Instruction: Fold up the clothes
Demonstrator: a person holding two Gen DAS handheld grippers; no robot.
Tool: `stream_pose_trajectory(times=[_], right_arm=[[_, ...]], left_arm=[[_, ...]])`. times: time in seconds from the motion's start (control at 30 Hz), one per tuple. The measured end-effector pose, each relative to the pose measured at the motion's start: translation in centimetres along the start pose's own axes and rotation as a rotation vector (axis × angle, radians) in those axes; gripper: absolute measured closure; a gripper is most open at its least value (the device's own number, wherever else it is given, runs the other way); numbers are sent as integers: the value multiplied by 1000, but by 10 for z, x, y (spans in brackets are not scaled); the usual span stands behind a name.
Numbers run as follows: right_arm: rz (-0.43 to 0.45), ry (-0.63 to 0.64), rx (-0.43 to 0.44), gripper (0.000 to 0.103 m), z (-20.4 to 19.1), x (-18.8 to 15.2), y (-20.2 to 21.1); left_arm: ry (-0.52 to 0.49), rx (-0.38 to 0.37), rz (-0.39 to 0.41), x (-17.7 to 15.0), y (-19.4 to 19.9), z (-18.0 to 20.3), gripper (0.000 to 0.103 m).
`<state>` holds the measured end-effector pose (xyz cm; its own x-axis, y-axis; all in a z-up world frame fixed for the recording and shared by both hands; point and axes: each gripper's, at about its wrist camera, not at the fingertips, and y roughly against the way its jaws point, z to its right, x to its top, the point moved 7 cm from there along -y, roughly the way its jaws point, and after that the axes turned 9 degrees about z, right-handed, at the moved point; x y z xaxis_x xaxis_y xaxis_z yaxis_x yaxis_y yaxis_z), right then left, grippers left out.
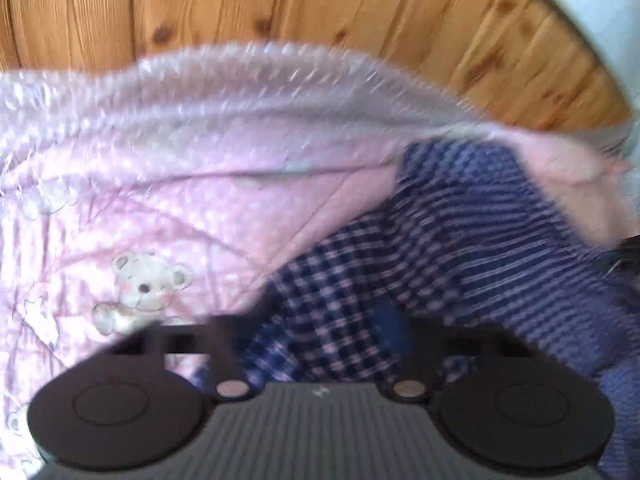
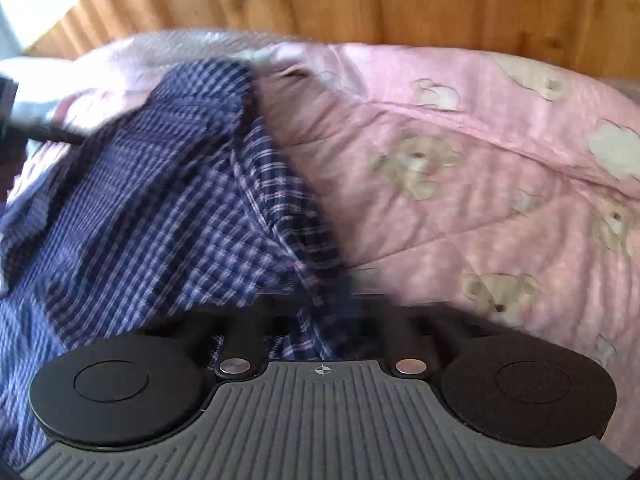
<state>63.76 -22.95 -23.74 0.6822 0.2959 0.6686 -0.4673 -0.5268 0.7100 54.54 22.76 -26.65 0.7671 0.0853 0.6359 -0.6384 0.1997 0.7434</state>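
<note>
Both hand-held grippers, left (image 1: pixel 316 344) and right (image 2: pixel 320 320), sit clamped on the checked shirt (image 2: pixel 160 208) over the pink quilt (image 2: pixel 460 200).

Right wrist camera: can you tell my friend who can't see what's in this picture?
A blue checked garment lies crumpled on a pink quilt with teddy bears, and the right claw sits at the cloth's near edge. The picture is blurry, so its grip is unclear. Wooden wall panels stand behind the bed.
</note>
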Motion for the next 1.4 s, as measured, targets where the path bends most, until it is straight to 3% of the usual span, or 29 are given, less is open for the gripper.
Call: stream_pose_trajectory(times=[0.1,0.2,0.27,0.3,0.33,0.37,0.43,0.5,0.57,0.6,0.63,0.67,0.7,0.8,0.83,0.87,0.93,0.97,1.03,1.13,1.17,1.2,1.23,1.27,1.33,1.4], right_arm=[[100,-205,-58,103,34,17,8],[51,-216,-167,100,49,15,-9],[57,-225,-228,87,55,18,-11],[81,-245,-239,69,58,21,-6],[112,-249,-245,59,56,27,0],[143,-249,-247,58,53,32,7],[203,-176,-188,56,33,45,17],[183,-52,-88,49,1,55,10],[105,84,-23,38,-27,56,-15],[60,149,-28,43,-34,53,-29],[30,185,-51,60,-35,51,-42],[19,156,-76,75,-27,53,-48],[30,75,-112,103,-12,60,-53],[81,-74,-286,98,33,74,-55],[85,-87,-344,98,44,75,-55],[80,-97,-348,98,49,74,-55],[108,-119,-294,90,47,76,-41],[128,-117,-247,87,42,75,-29],[146,-104,-131,42,29,68,-9],[120,-34,-73,32,17,47,0],[79,-18,-84,33,16,38,-6],[41,-4,-95,41,16,30,-11],[31,-2,-116,78,20,26,-13],[21,-1,-136,99,24,21,-15],[20,-27,-179,103,34,20,-14],[19,-46,-215,103,40,22,-14]], left_arm=[[20,64,-24,-1,-4,-11,100],[29,103,-20,9,-6,-19,100],[0,91,-18,9,-5,-13,99],[-14,84,-17,9,-5,-10,98],[-29,78,-16,9,-5,-7,96],[-44,72,-16,10,-5,-4,92],[-73,60,-14,10,-5,2,71],[-102,48,-13,10,-5,7,53],[-132,35,-11,10,-5,13,52],[-146,29,-10,10,-5,16,58],[-159,31,-11,10,-6,18,83],[-159,74,-21,10,-13,16,97],[-154,115,-28,9,-19,12,101],[-77,199,6,18,-21,-11,101],[-46,195,14,20,-19,-17,100],[-8,154,22,20,-14,-19,98],[30,82,35,20,-2,-21,77],[31,55,41,19,5,-20,71],[-14,46,56,14,16,-19,47],[-12,11,7,-6,13,-18,48],[-7,4,-12,-13,10,-17,50],[-28,28,-12,-15,8,-15,59],[-50,57,-11,-17,4,-13,80],[-72,109,-9,-16,-1,-13,92],[-44,205,14,-6,1,-23,103],[-40,282,23,5,0,-36,103]])
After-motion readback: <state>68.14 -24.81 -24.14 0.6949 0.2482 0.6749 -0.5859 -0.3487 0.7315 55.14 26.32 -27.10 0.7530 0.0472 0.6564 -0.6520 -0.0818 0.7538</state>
